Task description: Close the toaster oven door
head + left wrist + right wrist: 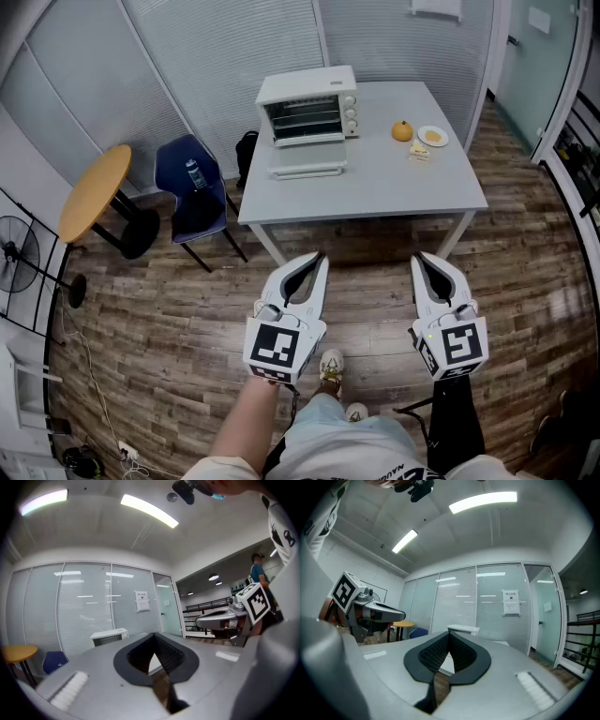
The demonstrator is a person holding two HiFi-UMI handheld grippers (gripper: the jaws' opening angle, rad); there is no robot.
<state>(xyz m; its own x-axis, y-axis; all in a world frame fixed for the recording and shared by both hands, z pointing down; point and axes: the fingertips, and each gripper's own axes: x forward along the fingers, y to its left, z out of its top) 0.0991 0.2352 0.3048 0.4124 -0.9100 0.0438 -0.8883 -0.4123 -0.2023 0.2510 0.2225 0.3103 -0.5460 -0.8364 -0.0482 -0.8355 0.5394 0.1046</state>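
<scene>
White boxy toaster oven [309,108] is pictured, door [307,170] let down, on a grey table [394,183]; left gripper [320,256] and right gripper [418,256] are held well back, jaws together, empty.

Bare floor [375,309] is lying open toward the table [394,192] at 12 o'clock. The toaster oven [309,94] is standing at 11 o'clock, its lowered door [307,170] jutting toward the near edge. An orange [402,131] and plate [433,136] are sitting at 1 o'clock; a blue chair [202,211] is crowding 10 o'clock.
</scene>
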